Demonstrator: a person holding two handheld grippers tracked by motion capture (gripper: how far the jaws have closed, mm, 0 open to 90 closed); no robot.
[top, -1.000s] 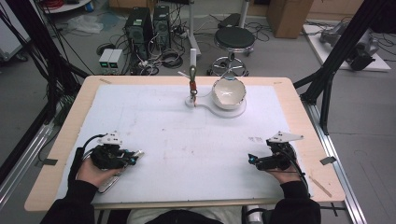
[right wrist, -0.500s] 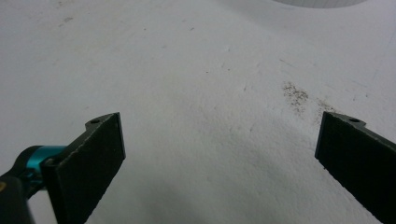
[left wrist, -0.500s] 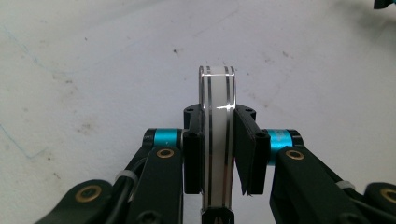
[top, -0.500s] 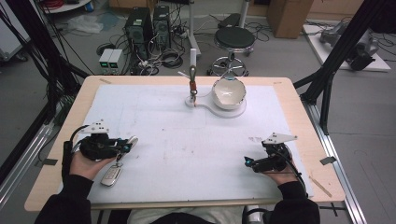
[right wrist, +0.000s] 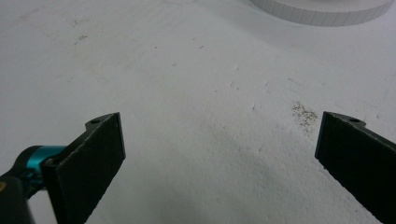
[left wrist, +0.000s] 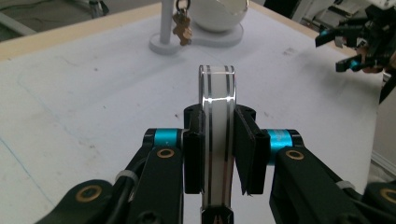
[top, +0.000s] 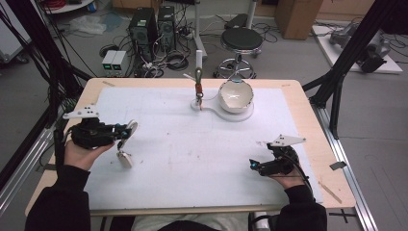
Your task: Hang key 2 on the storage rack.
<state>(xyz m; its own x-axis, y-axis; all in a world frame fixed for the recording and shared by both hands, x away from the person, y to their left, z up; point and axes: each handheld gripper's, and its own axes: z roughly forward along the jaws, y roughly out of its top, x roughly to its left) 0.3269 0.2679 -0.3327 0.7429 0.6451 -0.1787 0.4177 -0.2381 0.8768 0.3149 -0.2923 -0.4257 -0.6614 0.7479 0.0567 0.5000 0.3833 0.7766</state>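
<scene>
Clamping a flat striped band (left wrist: 217,140) in the left gripper (left wrist: 217,154); right gripper (right wrist: 219,154) held wide. Carry towards the hook stand (top: 198,91) is judged next.

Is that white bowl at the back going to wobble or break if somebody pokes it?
It might wobble: the bowl looks rounded underneath and already sits tilted on its flat white stand. It could probably break if it fell, since it looks glossy like china, though I can't be sure of that. A push might also slide it off, because nothing seems to hold it there.
</scene>
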